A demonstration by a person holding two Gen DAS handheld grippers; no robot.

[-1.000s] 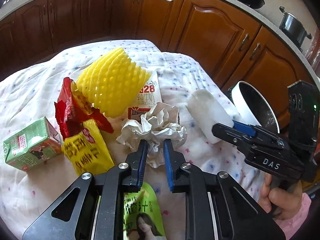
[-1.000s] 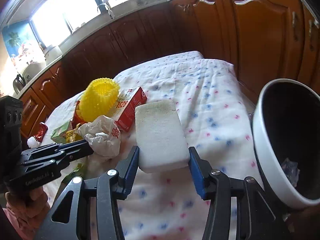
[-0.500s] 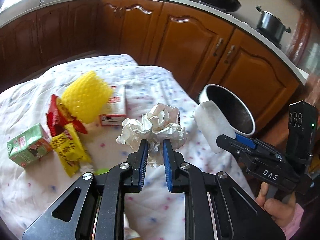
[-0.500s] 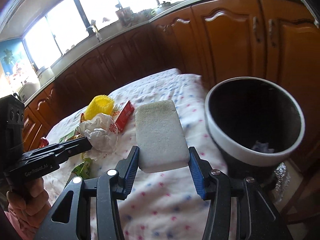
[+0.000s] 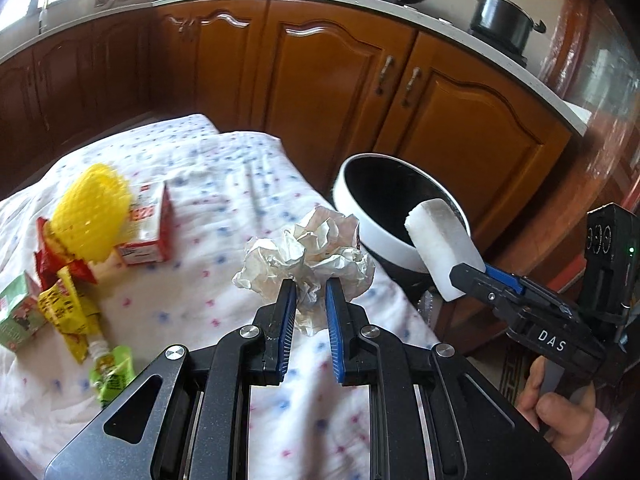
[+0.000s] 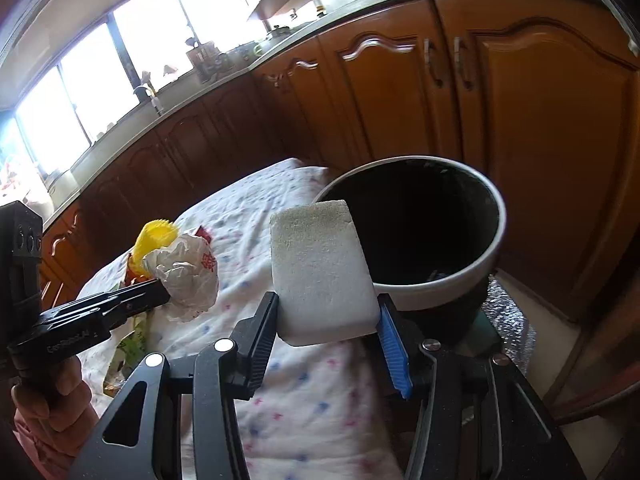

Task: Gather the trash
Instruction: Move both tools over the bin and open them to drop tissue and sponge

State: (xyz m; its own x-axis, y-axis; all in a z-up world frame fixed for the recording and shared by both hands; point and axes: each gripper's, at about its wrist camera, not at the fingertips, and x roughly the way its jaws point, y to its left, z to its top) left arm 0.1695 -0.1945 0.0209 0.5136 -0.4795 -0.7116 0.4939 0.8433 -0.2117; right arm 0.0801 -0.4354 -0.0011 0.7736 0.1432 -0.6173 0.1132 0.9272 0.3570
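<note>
"das" is printed on my right gripper (image 5: 456, 276), which is clamped on the white foam block (image 6: 320, 272) at the near rim of the trash bin (image 6: 496, 236), at 1 o'clock. my left gripper (image 5: 311, 300) pinches the crumpled paper (image 5: 316, 248) over the table's right edge. the red carton (image 5: 150, 228) at 10 o'clock reads "28".

Both wrist views face the bin (image 5: 362, 236) closely.
</note>
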